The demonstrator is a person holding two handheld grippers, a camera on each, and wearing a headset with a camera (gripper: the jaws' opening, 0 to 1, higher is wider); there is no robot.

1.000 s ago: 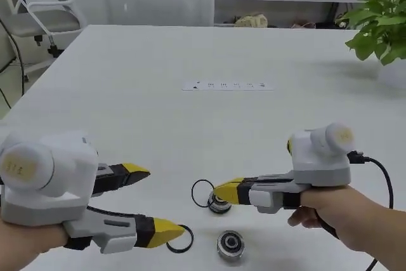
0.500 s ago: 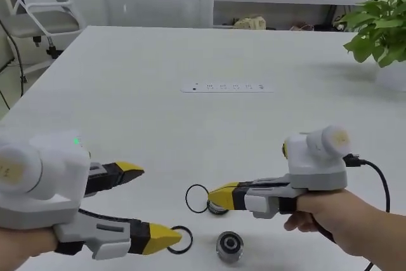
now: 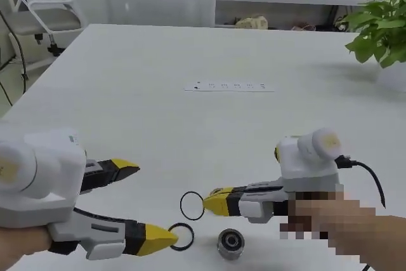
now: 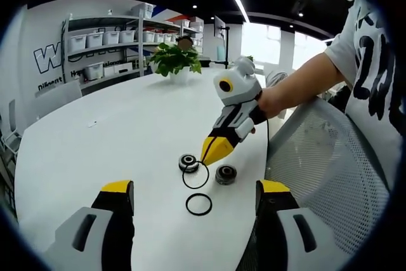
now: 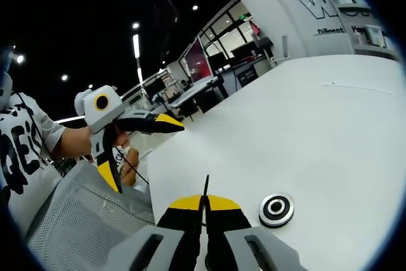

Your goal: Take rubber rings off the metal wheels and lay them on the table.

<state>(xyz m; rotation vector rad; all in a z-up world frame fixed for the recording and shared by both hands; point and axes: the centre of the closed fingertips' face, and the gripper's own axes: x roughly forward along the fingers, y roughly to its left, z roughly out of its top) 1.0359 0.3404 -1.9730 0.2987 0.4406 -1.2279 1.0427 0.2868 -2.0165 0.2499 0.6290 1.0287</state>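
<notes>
My right gripper (image 3: 212,202) is shut on a thin black rubber ring (image 3: 192,205), which hangs from its yellow tips just above the table. In the left gripper view that held ring (image 4: 195,176) hangs beside one metal wheel (image 4: 188,162). A second metal wheel (image 3: 230,244) lies near the front edge. Another loose ring (image 3: 181,237) lies flat on the table by the lower jaw of my left gripper (image 3: 143,204), which is open and empty. In the right gripper view the jaws (image 5: 204,202) pinch the ring edge-on, with a wheel (image 5: 276,209) to the right.
A flush socket strip (image 3: 229,86) sits mid-table. A potted plant (image 3: 380,20) stands at the far right and a grey chair (image 3: 170,6) behind the far edge. The white table (image 3: 190,125) stretches away beyond the grippers.
My right gripper has drawn back toward me with the ring, which has come away from the wheel beside it. The left gripper stayed open in much the same place.
</notes>
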